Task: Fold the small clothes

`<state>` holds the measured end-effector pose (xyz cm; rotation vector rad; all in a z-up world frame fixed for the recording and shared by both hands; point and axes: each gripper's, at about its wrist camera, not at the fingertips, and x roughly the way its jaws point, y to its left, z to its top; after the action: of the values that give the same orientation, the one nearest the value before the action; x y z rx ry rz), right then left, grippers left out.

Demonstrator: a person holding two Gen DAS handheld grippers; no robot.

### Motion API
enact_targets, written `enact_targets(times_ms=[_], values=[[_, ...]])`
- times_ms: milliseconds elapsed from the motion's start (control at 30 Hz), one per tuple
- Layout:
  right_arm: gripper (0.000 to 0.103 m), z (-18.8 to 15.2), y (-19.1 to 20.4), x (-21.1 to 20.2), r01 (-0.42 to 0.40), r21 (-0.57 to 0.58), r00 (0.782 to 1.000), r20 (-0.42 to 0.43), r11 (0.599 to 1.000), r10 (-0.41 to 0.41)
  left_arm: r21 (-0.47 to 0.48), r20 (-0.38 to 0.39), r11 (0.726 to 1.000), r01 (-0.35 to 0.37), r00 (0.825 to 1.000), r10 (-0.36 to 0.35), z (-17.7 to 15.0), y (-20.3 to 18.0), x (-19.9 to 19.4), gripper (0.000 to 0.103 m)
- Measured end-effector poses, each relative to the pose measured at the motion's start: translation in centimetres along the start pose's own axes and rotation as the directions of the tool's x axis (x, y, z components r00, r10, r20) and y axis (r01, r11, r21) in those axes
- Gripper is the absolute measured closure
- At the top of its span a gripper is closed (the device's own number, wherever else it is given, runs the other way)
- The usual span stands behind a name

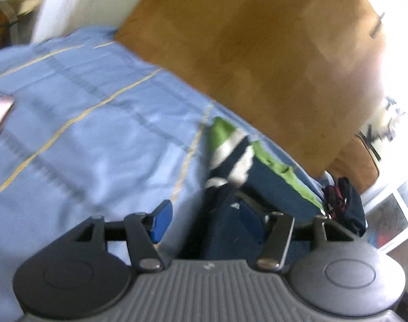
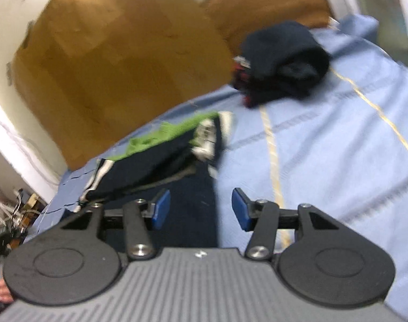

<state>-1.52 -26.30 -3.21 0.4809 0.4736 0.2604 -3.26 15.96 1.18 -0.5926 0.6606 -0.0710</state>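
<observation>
Lying on the blue sheet (image 1: 83,112), the dark blue garment (image 1: 230,230) with green trim is seen between the left gripper (image 1: 206,220) pads and the right gripper (image 2: 201,209) pads; both are opened partway, nothing pinched. A dark pile (image 2: 284,59) is seen behind.

Black hand-held gripper (image 2: 200,209), blue pads (image 2: 161,209)

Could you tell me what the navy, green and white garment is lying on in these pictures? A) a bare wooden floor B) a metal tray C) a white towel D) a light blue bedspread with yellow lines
D: in the right wrist view the garment lies on the light blue bedspread, whose thin yellow lines run across it; the left wrist view shows the same cloth beneath it.
</observation>
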Motion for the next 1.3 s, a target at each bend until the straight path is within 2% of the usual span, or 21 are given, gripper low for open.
enact_targets(times_ms=[133, 267, 333, 400, 433, 500, 667, 800, 933, 1067, 1300], values=[[0.05, 0.2, 3.2, 2.6, -0.08, -0.085, 0.997, 0.004, 0.993, 0.081, 0.133, -0.031, 0.99, 0.038, 0.999, -0.035, 0.2, -3.1, 3.4, 0.047], [0.05, 0.2, 4.8, 6.0, -0.097, -0.133, 0.995, -0.032, 0.986, 0.094, 0.212, -0.085, 0.977, 0.013, 0.996, 0.005, -0.4, -4.1, 7.8, 0.047], [0.05, 0.0, 4.3, 7.3, -0.071, -0.12, 0.996, -0.063, 0.99, 0.064, 0.22, -0.093, 0.975, 0.0, 0.995, 0.021, -0.9, -3.9, 8.9, 0.046], [0.05, -0.3, 2.8, 8.6, -0.008, -0.08, 0.995, -0.101, 0.997, 0.0, 0.259, -0.061, 0.966, 0.017, 0.998, -0.001, -1.6, -3.7, 8.7, 0.044], [0.055, -0.6, 2.0, 8.7, -0.002, -0.064, 0.995, -0.098, 0.998, -0.004, 0.278, -0.047, 0.96, 0.019, 0.999, -0.006, -2.0, -3.7, 8.6, 0.044], [0.057, -1.0, 0.9, 8.2, -0.043, -0.04, 0.997, -0.068, 0.998, 0.04, 0.314, -0.022, 0.949, 0.012, 1.0, -0.006, -2.8, -3.8, 8.3, 0.043], [0.057, -2.1, 1.1, 7.4, -0.059, -0.079, 0.998, -0.009, 0.995, 0.059, 0.326, -0.026, 0.945, 0.024, 1.0, -0.017, -2.8, -4.2, 8.3, 0.033], [0.057, -2.2, 1.1, 7.2, -0.068, -0.058, 0.998, 0.004, 0.996, 0.068, 0.344, -0.026, 0.939, 0.024, 1.0, -0.016, -3.0, -4.5, 8.3, 0.025], [0.057, -2.0, 0.4, 7.0, -0.081, -0.008, 0.997, 0.02, 0.997, 0.081, 0.349, -0.027, 0.937, 0.024, 1.0, -0.015, -3.0, -4.6, 8.5, 0.024], [0.057, -2.1, -0.1, 6.3, -0.042, 0.036, 0.997, 0.072, 0.998, 0.039, 0.348, -0.028, 0.937, 0.027, 0.999, -0.018, -3.0, -4.6, 8.6, 0.022], [0.056, -2.0, -0.2, 6.4, -0.041, 0.041, 0.997, 0.065, 0.998, 0.038, 0.363, -0.031, 0.931, 0.024, 0.999, -0.013, -3.1, -4.8, 8.6, 0.018]])
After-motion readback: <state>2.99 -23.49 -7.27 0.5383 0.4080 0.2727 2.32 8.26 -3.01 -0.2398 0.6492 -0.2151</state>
